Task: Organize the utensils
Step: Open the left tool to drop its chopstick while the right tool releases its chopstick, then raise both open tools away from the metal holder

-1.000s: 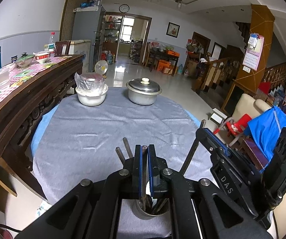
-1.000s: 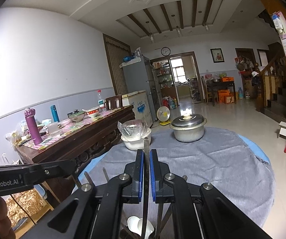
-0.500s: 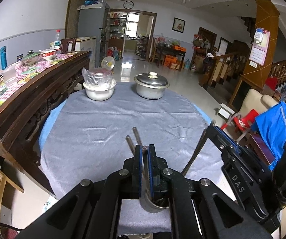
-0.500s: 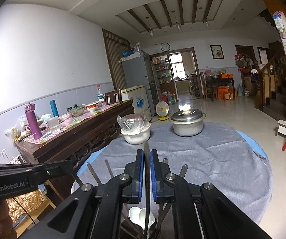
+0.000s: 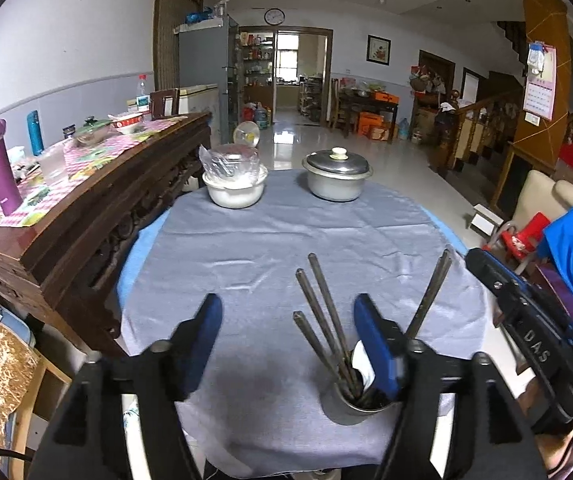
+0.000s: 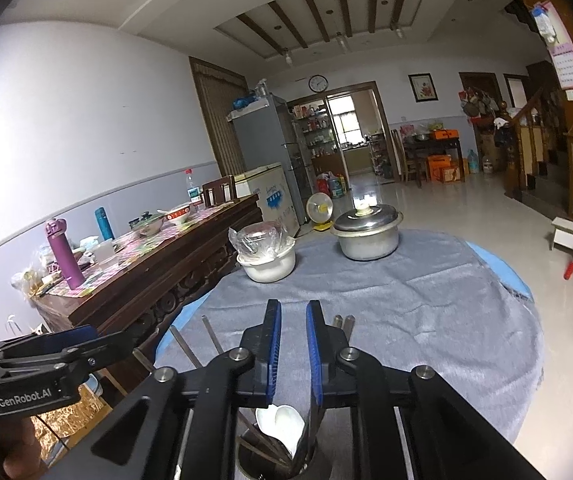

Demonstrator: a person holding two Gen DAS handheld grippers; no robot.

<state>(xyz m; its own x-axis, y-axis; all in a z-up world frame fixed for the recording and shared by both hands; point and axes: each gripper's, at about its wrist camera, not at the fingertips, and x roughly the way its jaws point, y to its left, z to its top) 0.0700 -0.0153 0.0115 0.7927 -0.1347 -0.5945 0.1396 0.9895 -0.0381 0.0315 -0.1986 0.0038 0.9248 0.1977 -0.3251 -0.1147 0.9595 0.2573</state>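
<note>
Opening, both empty: left gripper (image 5: 286, 322) wide, right gripper (image 6: 293, 318) slightly; previously pinched chopsticks (image 5: 322, 316) now in cup (image 5: 352, 410).

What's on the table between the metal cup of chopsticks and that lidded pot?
Nothing; only bare grey cloth lies between the cup and the pot, seen in the left wrist view.

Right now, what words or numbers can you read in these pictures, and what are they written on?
"GenRobot.AI": on the left gripper, seen from the right wrist camera.
"DAS": on the right gripper, seen from the left wrist camera.
Wall calendar: a grid of numbers, too small to read.
Wall clock: its numbers are too small to read.
Chest freezer: blue print, too blurred to read.
</note>
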